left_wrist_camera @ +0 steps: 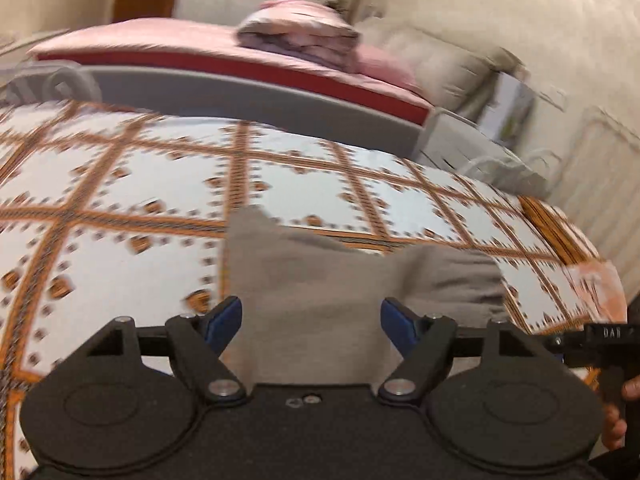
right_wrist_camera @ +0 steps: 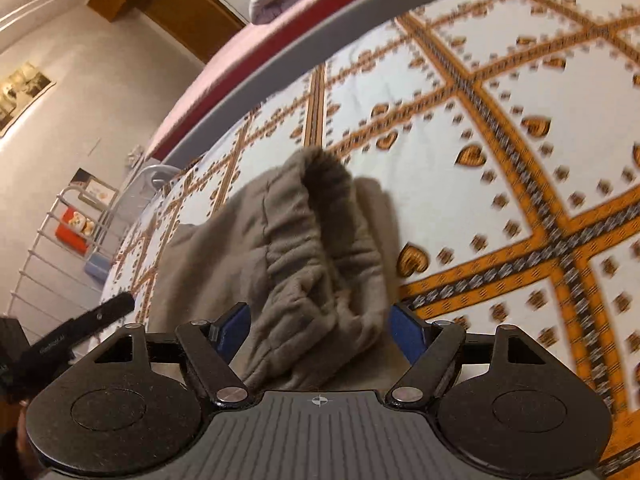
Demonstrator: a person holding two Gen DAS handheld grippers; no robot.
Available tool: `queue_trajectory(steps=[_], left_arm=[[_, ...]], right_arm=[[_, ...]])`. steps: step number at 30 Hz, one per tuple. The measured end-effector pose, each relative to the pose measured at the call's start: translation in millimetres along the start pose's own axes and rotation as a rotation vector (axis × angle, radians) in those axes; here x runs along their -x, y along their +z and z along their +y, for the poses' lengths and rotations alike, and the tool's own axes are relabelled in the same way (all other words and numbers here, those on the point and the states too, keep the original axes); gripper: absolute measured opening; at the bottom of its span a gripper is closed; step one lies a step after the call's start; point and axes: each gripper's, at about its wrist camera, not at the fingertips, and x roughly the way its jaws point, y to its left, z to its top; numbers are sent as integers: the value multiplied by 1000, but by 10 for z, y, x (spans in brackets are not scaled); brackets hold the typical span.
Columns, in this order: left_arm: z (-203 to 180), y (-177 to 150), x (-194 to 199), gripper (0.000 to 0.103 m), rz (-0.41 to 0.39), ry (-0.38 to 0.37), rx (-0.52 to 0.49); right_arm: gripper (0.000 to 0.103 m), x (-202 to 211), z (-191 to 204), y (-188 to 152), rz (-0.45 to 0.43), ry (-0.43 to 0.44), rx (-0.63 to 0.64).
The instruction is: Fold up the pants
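Grey sweatpants (left_wrist_camera: 320, 280) lie bunched on a white bedspread with an orange lattice pattern (left_wrist_camera: 132, 200). In the left wrist view my left gripper (left_wrist_camera: 311, 320) is open, its blue-padded fingers (left_wrist_camera: 228, 320) spread on either side of a flat part of the cloth. In the right wrist view the pants (right_wrist_camera: 288, 248) show their gathered elastic waistband (right_wrist_camera: 324, 184), raised in a hump. My right gripper (right_wrist_camera: 320, 328) is open around the waistband end, with cloth between the fingers. The right gripper's body shows at the left view's right edge (left_wrist_camera: 600, 340).
A grey bed rail (left_wrist_camera: 240, 96) with a pink and red mattress (left_wrist_camera: 168, 40) and a folded quilt (left_wrist_camera: 296, 28) lies beyond the bedspread. A beige cushion (left_wrist_camera: 432, 60) and radiator (left_wrist_camera: 600, 168) are at right. A white wire rack (right_wrist_camera: 60, 248) stands by the wall.
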Motion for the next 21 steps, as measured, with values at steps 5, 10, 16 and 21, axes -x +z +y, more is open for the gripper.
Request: queue_trajectory(steps=[5, 10, 16, 21], left_arm=[[177, 1, 88, 71, -8, 32, 36], [268, -20, 73, 71, 22, 74, 51], [412, -67, 16, 71, 82, 120, 69], [367, -89, 29, 71, 63, 93, 47]], right_arm=[[76, -90, 25, 2, 0, -40, -9], [46, -151, 212, 19, -12, -114, 155], [30, 225, 367, -8, -158, -143, 326], [39, 93, 107, 11, -91, -205, 269]])
